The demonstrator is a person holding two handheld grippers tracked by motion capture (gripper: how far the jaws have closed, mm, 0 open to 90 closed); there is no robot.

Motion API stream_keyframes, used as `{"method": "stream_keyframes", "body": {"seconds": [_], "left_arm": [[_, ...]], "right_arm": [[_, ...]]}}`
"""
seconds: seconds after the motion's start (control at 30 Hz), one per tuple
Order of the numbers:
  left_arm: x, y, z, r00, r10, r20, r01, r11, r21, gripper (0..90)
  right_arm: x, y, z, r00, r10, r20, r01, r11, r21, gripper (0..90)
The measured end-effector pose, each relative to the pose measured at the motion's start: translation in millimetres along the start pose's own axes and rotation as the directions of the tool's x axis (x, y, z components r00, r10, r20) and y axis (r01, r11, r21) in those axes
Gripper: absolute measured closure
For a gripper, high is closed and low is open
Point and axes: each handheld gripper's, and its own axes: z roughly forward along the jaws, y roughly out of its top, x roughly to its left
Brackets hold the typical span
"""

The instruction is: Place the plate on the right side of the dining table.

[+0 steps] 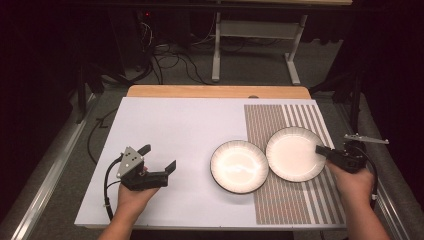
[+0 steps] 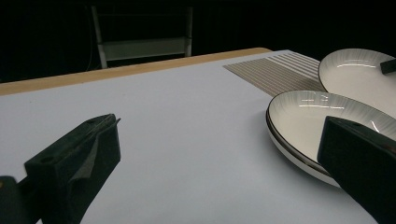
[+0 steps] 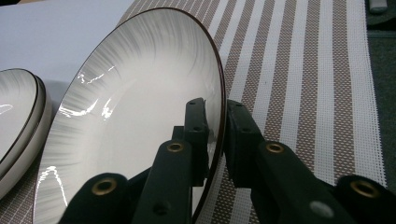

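The right gripper (image 3: 215, 126) pinches the rim of the tilted plate (image 1: 292, 152) over the striped mat (image 1: 300, 200), while the left gripper (image 1: 160, 157) rests wide open and empty on the white table (image 1: 170, 125).

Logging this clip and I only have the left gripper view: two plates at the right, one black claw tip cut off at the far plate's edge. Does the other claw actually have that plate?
Observer: Yes. In the right gripper view the right claw is clamped on the rim of the far plate, one jaw inside the bowl, one outside.
Operator: Is that plate flat on the table?
Observer: No. In that same view it is tipped up on edge over the striped mat.
Operator: And the near plate?
Observer: In the high view the near plate lies flat, partly on the white sheet, partly on the mat.
Operator: My own claw?
Observer: The left claw stands open on the white sheet, left of the near plate and apart from it.
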Motion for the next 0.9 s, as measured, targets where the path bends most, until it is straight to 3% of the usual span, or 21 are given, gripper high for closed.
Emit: {"method": "stream_keyframes", "body": {"seconds": [0.33,0.5,0.67,0.8,0.87,0.9], "left_arm": [[4.9,-0.5,0.2,0.9998,-0.018,0.0,0.018,0.9998,0.009,0.2],[4.4,-1.2,2.0,0.9998,-0.02,0.009,0.02,0.9997,0.016,0.2],[4.4,-1.1,2.3,0.9997,-0.017,0.018,0.017,0.9997,0.018,0.2],[5.3,-1.5,2.7,0.9997,-0.014,0.021,0.014,0.9996,0.025,0.2],[5.3,-1.5,2.4,0.9997,-0.013,0.023,0.012,0.9996,0.025,0.2],[4.9,-1.7,2.1,0.9997,-0.006,0.023,0.005,0.9996,0.028,0.2]], "right_arm": [[-4.6,-2.7,6.1,0.9996,0.023,0.016,-0.023,0.9997,0.009,81.1],[-11.3,-8.9,13.7,0.9972,0.071,0.025,-0.071,0.9969,0.033,78.8],[-11.5,-10.2,17.2,0.9963,0.073,0.044,-0.075,0.9961,0.045,77.4],[-8.0,-11.6,19.8,0.9936,0.021,0.111,-0.028,0.9978,0.06,71.3],[-6.6,-12.1,18.3,0.9941,0.003,0.108,-0.009,0.9987,0.051,67.5],[-2.7,-11.6,12.9,0.9905,-0.035,0.133,0.032,0.9991,0.028,63.3]]}}
